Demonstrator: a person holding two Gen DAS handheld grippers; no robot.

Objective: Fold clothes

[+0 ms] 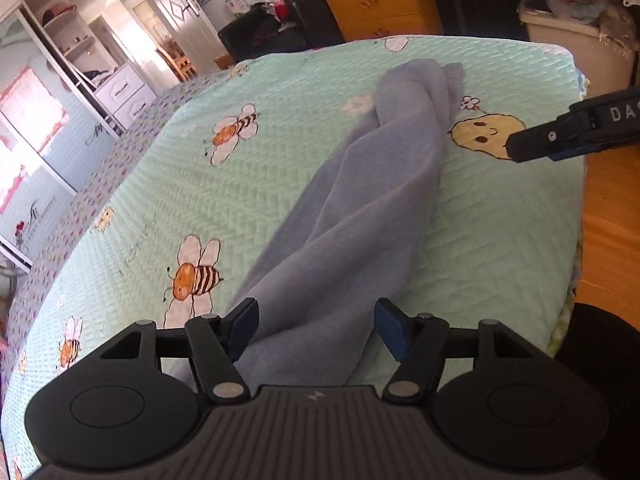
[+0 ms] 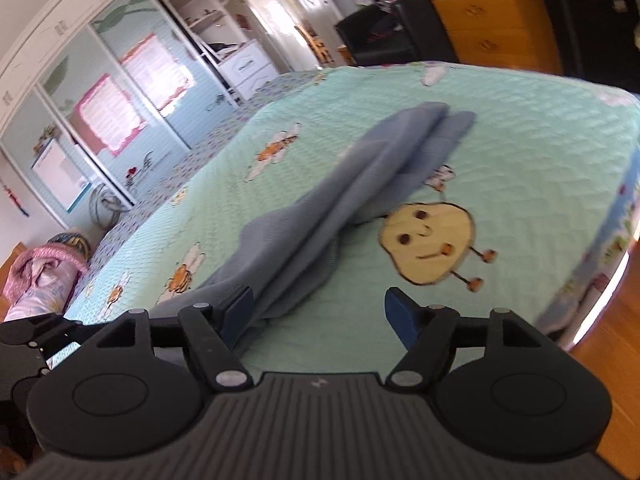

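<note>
While tilted down over the bed from the left wrist view: left gripper (image 1: 316, 330) with jaws apart, blue pads (image 1: 244, 326) on black linkage arms, nothing pinched. Blue garment (image 1: 360, 200) soft, fleecy, bunched into a long twisted ridge running up the mint bedspread (image 1: 500, 240); near end spreads wide and passes between the pads (contact unclear, no pinch visible). Bedspread quilted in a herringbone stitch, printed with bees (image 1: 196, 276) and a round yellow smiley face (image 1: 486, 134). Black finger of the right gripper (image 1: 576, 132) enters from the right edge, above the smiley, apart from the garment. Wooden drawer unit (image 1: 368, 0) behind the bed.

From the right wrist view, slightly motion-blurred: right gripper (image 2: 320, 320) also angled down, jaws wide apart, pads (image 2: 402, 320) clear of cloth on the right side; left pad sits just at the garment's (image 2: 360, 172) near edge, cannot tell if touching. Garment lies in two long folds along the bedspread (image 2: 540, 140), far end squared off, smiley print (image 2: 426, 240) just beside it. Part of the left gripper (image 2: 28, 344) at lower left. White wardrobe (image 2: 100, 80) with sliding panels along the left.
</note>
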